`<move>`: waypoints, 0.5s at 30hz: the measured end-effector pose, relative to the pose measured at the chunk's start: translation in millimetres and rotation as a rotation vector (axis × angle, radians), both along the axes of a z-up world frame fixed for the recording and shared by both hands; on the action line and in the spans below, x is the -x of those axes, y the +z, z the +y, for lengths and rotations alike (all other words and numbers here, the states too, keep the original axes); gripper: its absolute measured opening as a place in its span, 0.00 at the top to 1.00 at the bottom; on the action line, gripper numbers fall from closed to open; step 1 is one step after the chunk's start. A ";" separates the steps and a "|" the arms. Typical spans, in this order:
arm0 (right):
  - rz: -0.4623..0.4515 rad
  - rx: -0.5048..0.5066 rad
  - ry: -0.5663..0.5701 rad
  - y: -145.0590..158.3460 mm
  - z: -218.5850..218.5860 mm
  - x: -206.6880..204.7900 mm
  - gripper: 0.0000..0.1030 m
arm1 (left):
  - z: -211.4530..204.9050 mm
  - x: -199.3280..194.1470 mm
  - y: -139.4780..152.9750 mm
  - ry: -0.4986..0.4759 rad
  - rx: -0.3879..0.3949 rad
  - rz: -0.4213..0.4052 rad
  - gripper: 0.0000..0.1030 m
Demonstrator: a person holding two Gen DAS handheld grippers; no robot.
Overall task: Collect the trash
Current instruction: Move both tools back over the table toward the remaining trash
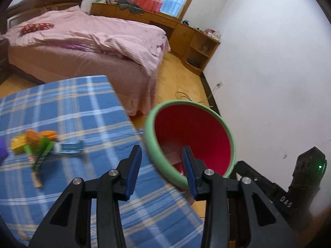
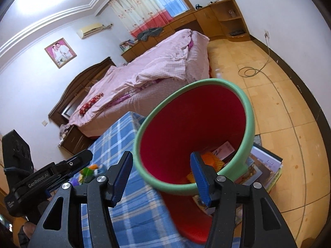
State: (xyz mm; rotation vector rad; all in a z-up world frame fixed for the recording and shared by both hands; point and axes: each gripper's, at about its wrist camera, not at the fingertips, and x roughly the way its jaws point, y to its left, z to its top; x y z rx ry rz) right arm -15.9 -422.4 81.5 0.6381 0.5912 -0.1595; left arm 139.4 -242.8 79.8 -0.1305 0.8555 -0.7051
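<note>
A red bin with a green rim (image 1: 187,103) stands beside the table with the blue plaid cloth (image 1: 86,107); it also shows in the right wrist view (image 2: 249,111), with orange and paper scraps (image 2: 215,158) inside. A blurred pile of trash (image 1: 39,142) lies on the cloth at the left: orange, yellow and green wrappers and a clear blue piece. My left gripper (image 1: 163,155) is open and empty over the table edge next to the bin. My right gripper (image 2: 161,161) is open and empty at the bin's near rim. The left gripper's body (image 2: 37,177) shows in the right wrist view.
A bed with a pink quilt (image 1: 93,39) stands behind the table. Wooden cabinets (image 1: 186,33) line the far wall. A cable (image 2: 251,71) lies coiled on the wooden floor. A stack of books (image 2: 266,167) lies under the bin. A white wall (image 1: 269,72) is at right.
</note>
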 end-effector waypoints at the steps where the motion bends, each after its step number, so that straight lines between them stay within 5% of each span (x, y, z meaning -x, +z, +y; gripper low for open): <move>1: -0.003 -0.004 0.005 0.9 3.9 0.9 0.43 | 9.4 0.0 1.6 0.013 -0.008 -0.007 0.62; 15: 0.035 -0.021 0.077 -4.7 55.3 -15.2 0.43 | 116.6 -15.5 -2.8 0.173 -0.108 -0.049 0.61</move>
